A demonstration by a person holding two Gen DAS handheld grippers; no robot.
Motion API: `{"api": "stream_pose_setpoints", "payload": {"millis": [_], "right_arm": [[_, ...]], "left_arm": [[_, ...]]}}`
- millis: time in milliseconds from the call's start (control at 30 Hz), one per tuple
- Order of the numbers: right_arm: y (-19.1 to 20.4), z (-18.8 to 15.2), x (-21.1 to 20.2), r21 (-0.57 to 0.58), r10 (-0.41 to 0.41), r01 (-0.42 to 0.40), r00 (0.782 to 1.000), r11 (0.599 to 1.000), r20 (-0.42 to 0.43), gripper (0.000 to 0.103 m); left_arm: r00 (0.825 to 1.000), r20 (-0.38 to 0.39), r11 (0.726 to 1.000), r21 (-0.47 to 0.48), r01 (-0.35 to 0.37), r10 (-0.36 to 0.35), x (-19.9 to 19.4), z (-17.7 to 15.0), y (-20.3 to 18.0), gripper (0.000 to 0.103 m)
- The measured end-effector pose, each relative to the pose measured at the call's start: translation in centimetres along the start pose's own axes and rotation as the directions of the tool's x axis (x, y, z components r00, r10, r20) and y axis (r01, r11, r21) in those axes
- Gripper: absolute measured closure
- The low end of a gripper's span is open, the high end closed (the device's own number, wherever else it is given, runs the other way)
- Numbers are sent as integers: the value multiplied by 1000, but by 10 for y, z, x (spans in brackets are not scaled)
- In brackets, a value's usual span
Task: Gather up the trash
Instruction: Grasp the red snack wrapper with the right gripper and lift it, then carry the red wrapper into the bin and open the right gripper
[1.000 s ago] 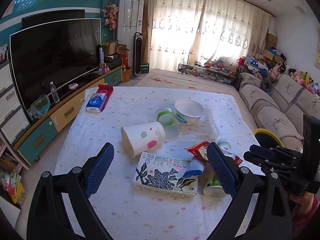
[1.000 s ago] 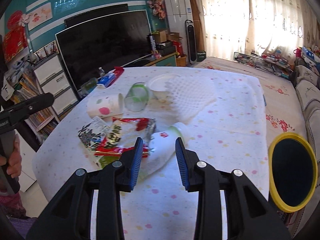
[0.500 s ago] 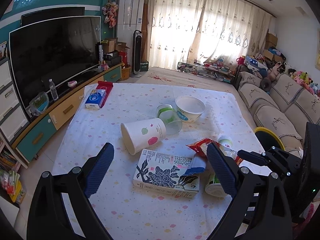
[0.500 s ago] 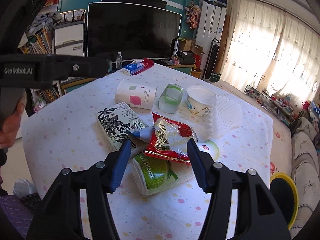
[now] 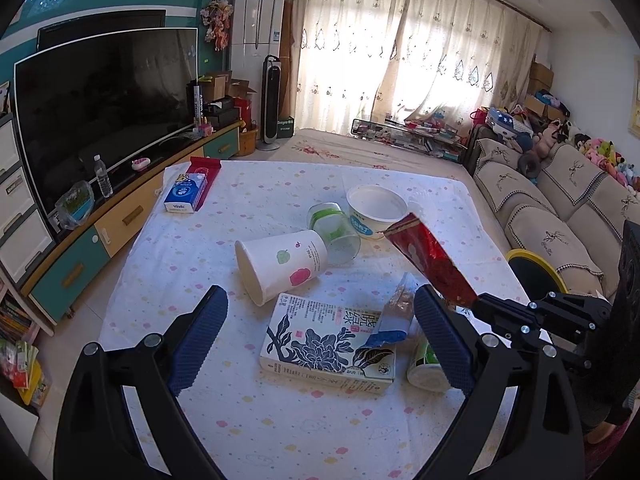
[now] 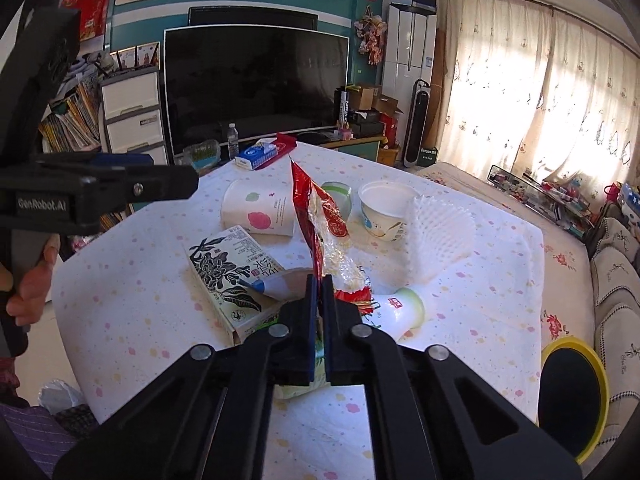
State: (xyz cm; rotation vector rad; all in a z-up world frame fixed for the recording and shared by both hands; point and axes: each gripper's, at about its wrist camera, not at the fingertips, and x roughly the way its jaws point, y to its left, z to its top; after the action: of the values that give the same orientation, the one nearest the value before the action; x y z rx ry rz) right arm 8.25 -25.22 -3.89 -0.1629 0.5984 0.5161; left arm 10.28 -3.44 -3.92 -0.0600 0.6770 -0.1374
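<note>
My right gripper (image 6: 319,280) is shut on a red snack wrapper (image 6: 320,216) and holds it up above the table; the wrapper also shows in the left wrist view (image 5: 432,260). My left gripper (image 5: 320,320) is open and empty above a flower-print carton (image 5: 328,340). On the table lie a tipped paper cup (image 5: 280,268), a clear green-banded cup (image 5: 334,232), a white bowl (image 5: 376,210), a white bottle (image 6: 400,308) and a green-labelled cup (image 5: 426,364).
A yellow-rimmed bin (image 6: 572,392) stands on the floor at the table's right. White foam netting (image 6: 436,240) lies by the bowl. A blue tissue pack (image 5: 185,196) sits at the far left corner. TV cabinet left, sofa (image 5: 560,216) right.
My right gripper has closed on the red wrapper and lifted it off the pile. The left gripper has hardly moved and stays open.
</note>
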Motion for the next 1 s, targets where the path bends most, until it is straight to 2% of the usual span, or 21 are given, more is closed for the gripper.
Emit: {"api": "stream_pose_setpoints", "payload": {"millis": [67, 200, 333, 433, 567, 700, 900, 1000], "right_arm": [[-6, 1, -7, 28, 19, -20, 1000, 999, 15, 101], [-28, 0, -23, 86, -1, -4, 999, 996, 47, 101], [-69, -11, -38, 173, -90, 79, 995, 982, 53, 101], [-109, -26, -48, 249, -179, 164, 983, 954, 37, 101], [-162, -54, -54, 324, -309, 303, 951, 896, -35, 101], [-215, -88, -45, 378, -387, 413, 910, 829, -148, 101], [-270, -135, -18, 419, -410, 501, 864, 757, -291, 100], [-285, -150, -9, 447, -412, 527, 848, 723, -334, 92]], "left_arm": [[1000, -1, 1000, 1, 2, -2, 1, 0, -1, 10], [1000, -4, 1000, 13, 17, -17, 2, -2, -7, 10], [999, -17, 998, 35, 45, -44, 6, -5, -18, 10], [997, -31, 996, 55, 70, -68, 11, -7, -29, 10], [993, -49, 990, 85, 113, -109, 18, -11, -46, 10], [987, -78, 981, 121, 152, -144, 27, -17, -64, 10], [978, -122, 971, 149, 188, -170, 38, -24, -83, 10], [975, -136, 968, 160, 195, -174, 42, -25, -88, 10]]}}
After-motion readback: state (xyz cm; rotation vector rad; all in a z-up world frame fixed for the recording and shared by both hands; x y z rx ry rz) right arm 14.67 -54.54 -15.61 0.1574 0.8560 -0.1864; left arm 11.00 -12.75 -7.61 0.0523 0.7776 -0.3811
